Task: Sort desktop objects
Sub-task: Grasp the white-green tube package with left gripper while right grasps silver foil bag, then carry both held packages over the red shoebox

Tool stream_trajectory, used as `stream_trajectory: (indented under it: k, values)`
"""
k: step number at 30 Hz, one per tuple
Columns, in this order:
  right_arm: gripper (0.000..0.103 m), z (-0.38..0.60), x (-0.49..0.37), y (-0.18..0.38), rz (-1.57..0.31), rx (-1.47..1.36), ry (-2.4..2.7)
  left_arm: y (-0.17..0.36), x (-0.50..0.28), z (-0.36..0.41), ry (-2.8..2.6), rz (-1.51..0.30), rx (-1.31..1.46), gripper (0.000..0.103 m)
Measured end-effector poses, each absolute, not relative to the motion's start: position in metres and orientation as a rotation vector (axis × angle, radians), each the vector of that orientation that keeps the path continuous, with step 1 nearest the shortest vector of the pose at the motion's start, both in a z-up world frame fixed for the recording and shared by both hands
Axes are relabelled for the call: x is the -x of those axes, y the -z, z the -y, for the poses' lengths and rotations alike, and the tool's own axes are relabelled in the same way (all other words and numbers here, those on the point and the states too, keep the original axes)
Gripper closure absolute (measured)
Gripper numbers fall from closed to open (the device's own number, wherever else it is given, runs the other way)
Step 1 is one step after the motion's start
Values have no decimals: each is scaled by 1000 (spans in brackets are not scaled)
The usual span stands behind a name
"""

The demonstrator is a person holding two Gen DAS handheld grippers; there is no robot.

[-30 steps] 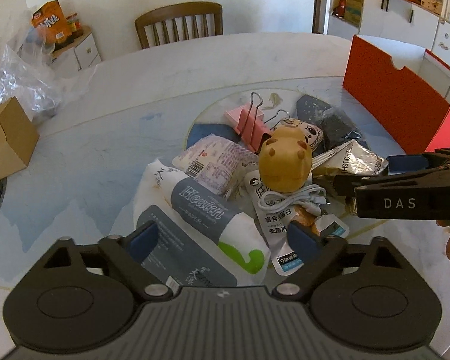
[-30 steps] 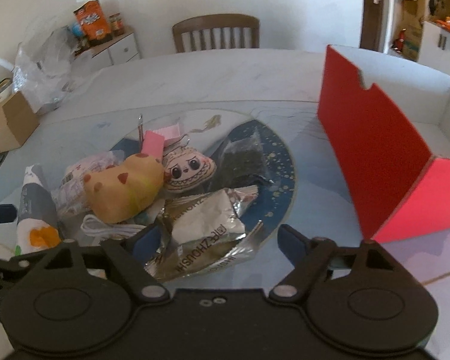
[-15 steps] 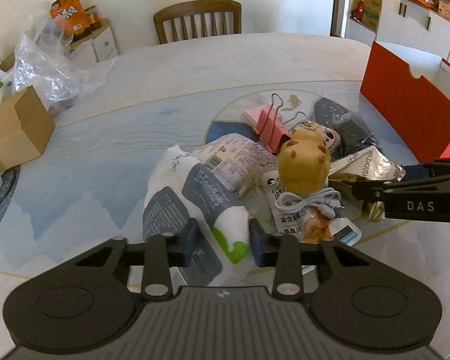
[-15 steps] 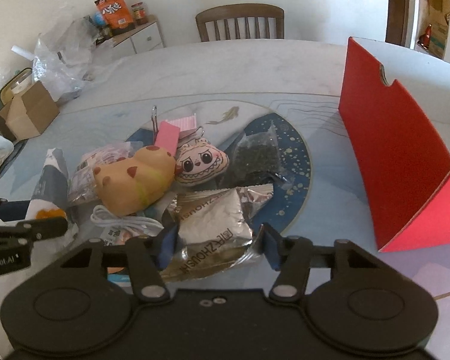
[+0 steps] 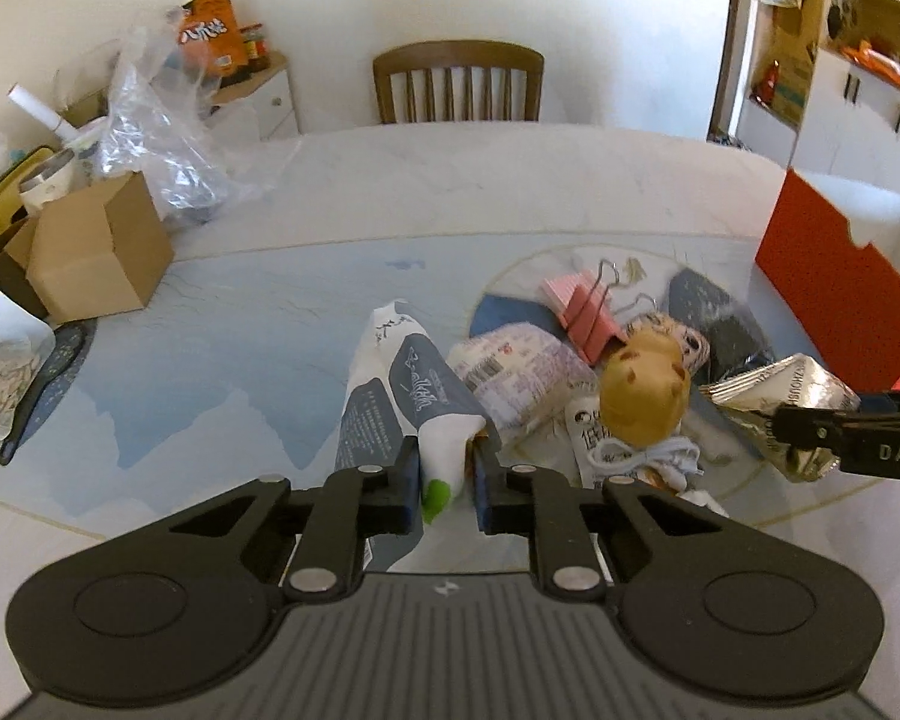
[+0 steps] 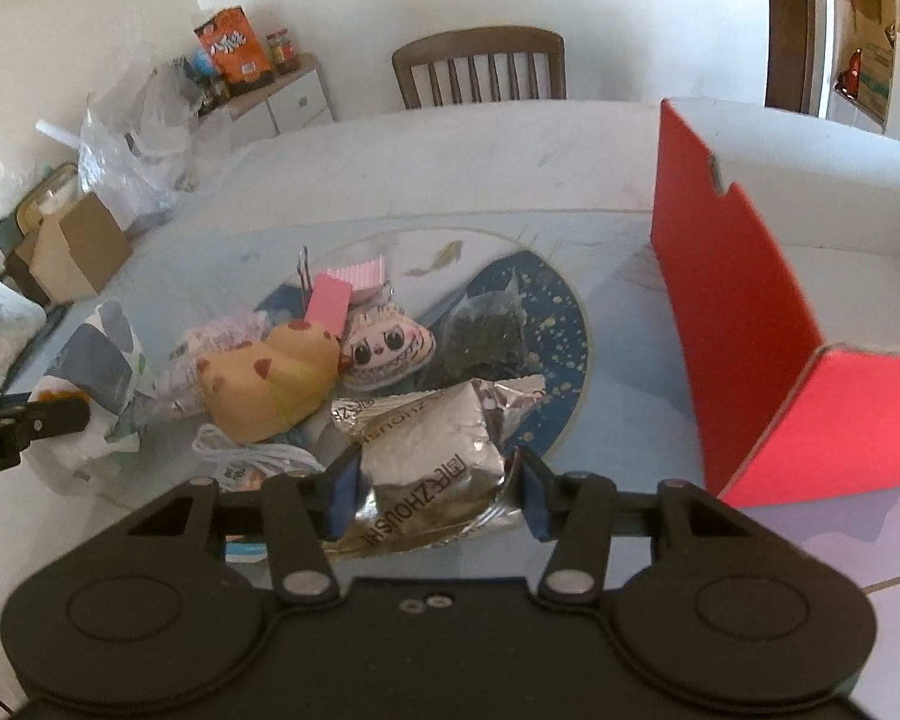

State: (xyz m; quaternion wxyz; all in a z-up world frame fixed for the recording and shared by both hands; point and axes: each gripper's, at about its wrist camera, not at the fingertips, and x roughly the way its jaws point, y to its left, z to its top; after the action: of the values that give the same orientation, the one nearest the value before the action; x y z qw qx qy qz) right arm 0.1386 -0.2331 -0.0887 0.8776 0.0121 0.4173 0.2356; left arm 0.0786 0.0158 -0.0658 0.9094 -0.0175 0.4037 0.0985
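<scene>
My left gripper (image 5: 446,474) has just closed on the tissue pack (image 5: 402,396), hiding its near end. My right gripper (image 6: 435,489) pinches the foil packet (image 6: 435,450). Beyond, the red box (image 6: 744,324) runs off frame.

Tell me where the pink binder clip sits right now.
In the left wrist view the pink binder clip lies right of centre at the far side of the pile, just behind the yellow plush toy and beside the doll-face plush.
</scene>
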Motion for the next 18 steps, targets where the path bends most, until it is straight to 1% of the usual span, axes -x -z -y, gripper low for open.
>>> stream_trajectory:
  k: [12,18]
  values:
    - [51,265,-131,48,-802,-61,-475,34,-79,6,-172,-757,36,87]
    - [51,289,-129,32,-762,-97,-451,19,-85,33,-103,-712,-4,87]
